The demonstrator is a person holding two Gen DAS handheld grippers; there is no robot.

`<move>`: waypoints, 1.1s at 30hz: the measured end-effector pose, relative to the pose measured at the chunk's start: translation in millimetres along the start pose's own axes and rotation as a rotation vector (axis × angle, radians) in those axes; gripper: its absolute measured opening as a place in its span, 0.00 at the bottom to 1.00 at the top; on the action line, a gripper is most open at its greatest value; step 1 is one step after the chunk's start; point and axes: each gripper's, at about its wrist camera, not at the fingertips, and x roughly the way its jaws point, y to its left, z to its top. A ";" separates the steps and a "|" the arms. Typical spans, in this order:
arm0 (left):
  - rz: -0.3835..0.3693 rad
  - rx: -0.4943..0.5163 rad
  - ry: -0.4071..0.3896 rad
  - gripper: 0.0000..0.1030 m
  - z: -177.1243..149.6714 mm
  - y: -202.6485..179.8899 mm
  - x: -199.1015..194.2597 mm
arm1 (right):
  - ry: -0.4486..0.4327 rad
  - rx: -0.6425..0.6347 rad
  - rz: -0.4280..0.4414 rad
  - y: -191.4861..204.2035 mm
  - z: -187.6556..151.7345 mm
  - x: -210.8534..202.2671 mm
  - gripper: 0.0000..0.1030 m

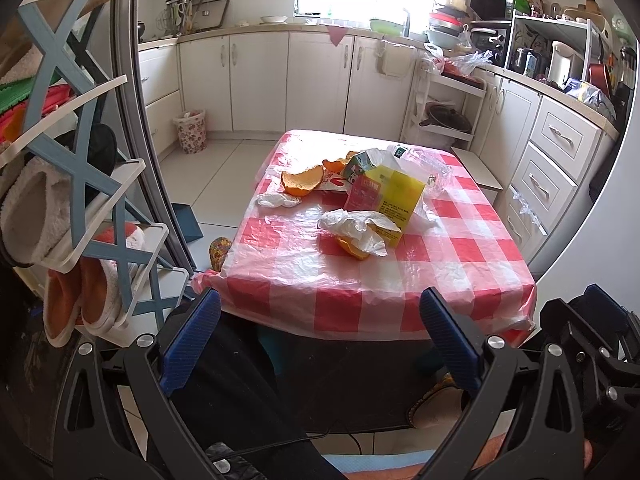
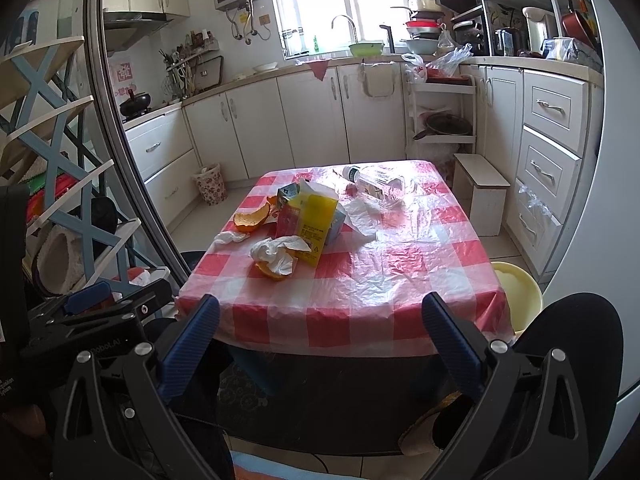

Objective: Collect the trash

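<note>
Trash lies uncollected on the table [image 2: 360,312]: peels [image 2: 251,219], tissues [image 2: 276,254], carton [image 2: 308,222], bottle [image 2: 380,184]. Left gripper [image 1: 320,344] and right gripper [image 2: 326,344] hover wide open, empty, short of the table; everything remains.

My left claw [image 1: 320,336] and right claw [image 2: 320,340] run off the bottom edge, so my hands stay hidden. A tissue [image 1: 356,228] covers most of one peel [image 1: 350,246]. The carton [image 1: 384,200] hides part of the bottle [image 1: 420,162]; its print is too small to read. The tabletop [image 2: 360,300] conceals its legs.
</note>
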 end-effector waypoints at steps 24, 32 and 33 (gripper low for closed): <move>-0.004 -0.005 0.008 0.93 -3.2 -3.4 0.6 | -0.028 -0.010 0.001 3.7 -4.4 -0.2 0.94; -0.005 -0.014 0.015 0.93 -3.7 -2.6 1.9 | -0.042 -0.032 -0.007 4.2 -4.4 0.1 0.94; -0.005 -0.015 0.015 0.93 -4.8 -3.8 1.4 | -0.037 -0.031 -0.007 4.0 -4.3 -0.2 0.94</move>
